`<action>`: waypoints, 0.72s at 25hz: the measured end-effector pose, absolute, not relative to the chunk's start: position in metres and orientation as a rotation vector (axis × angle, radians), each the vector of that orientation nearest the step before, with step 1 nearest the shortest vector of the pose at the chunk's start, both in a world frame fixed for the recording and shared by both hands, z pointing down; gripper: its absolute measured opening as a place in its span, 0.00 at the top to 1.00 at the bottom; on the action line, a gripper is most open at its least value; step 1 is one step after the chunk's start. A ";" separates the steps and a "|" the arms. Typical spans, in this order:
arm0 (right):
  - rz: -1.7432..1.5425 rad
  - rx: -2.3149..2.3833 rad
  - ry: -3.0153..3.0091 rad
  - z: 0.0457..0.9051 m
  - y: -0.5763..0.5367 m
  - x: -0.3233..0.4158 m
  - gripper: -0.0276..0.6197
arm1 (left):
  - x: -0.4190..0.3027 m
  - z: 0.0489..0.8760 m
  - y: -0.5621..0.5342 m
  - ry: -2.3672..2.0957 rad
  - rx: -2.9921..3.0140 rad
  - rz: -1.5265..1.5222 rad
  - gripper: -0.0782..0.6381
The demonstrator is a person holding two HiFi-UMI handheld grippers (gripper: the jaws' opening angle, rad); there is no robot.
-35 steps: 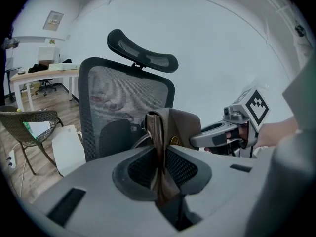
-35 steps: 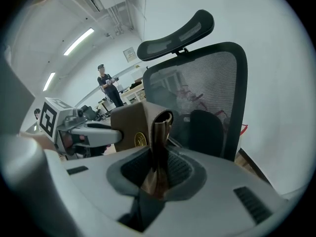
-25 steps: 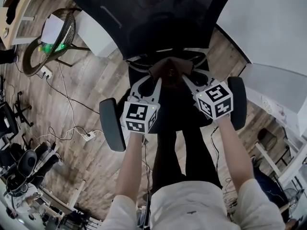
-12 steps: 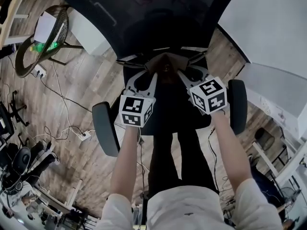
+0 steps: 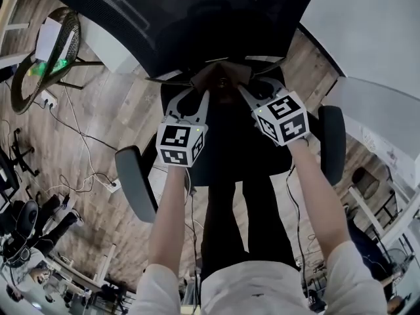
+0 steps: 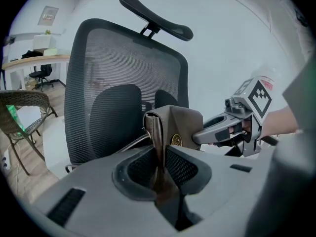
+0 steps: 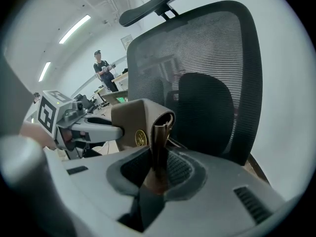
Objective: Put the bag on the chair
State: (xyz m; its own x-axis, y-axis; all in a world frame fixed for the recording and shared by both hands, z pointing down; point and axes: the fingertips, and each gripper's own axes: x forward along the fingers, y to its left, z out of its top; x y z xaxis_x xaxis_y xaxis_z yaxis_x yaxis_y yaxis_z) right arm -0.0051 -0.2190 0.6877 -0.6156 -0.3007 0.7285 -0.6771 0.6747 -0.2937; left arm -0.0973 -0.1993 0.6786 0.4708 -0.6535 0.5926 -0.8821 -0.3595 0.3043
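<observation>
A small brown bag [image 5: 220, 79] with a round gold emblem hangs between my two grippers, above the back part of the black seat [image 5: 230, 149] of a mesh-backed office chair [image 5: 197, 25]. My left gripper [image 5: 199, 99] is shut on the bag's left end, and my right gripper [image 5: 247, 94] is shut on its right end. In the left gripper view the bag [image 6: 174, 124] rises from my left gripper [image 6: 160, 156], with the right gripper [image 6: 232, 128] gripping its far side. In the right gripper view the bag [image 7: 139, 118] stands in my right gripper [image 7: 158, 158], the left gripper [image 7: 79, 123] beyond it.
The chair's armrests [image 5: 134, 182] [image 5: 331, 143] flank my arms. A wicker chair [image 5: 33, 64] holding white paper stands at the left on the wooden floor, with a power strip [image 5: 44, 97] and cables. A white table [image 5: 374, 38] is at the right. A person [image 7: 101, 69] stands far off.
Both grippers have sunk together with the bag between them, closer to the chair seat. The grip on the bag is the same.
</observation>
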 end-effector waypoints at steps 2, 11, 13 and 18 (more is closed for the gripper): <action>0.732 0.739 -2.227 0.696 -0.221 -0.004 0.84 | -0.096 0.687 -0.200 -1.267 2.124 0.513 0.82; 0.746 0.740 -2.222 0.719 -0.223 -0.001 0.84 | -0.094 0.710 -0.203 -1.258 2.131 0.545 0.82; 0.741 0.745 -2.219 0.721 -0.224 0.000 0.83 | -0.094 0.712 -0.205 -1.260 2.140 0.548 0.82; 0.735 0.743 -2.213 0.730 -0.227 -0.003 0.83 | -0.097 0.721 -0.210 -1.266 2.137 0.553 0.81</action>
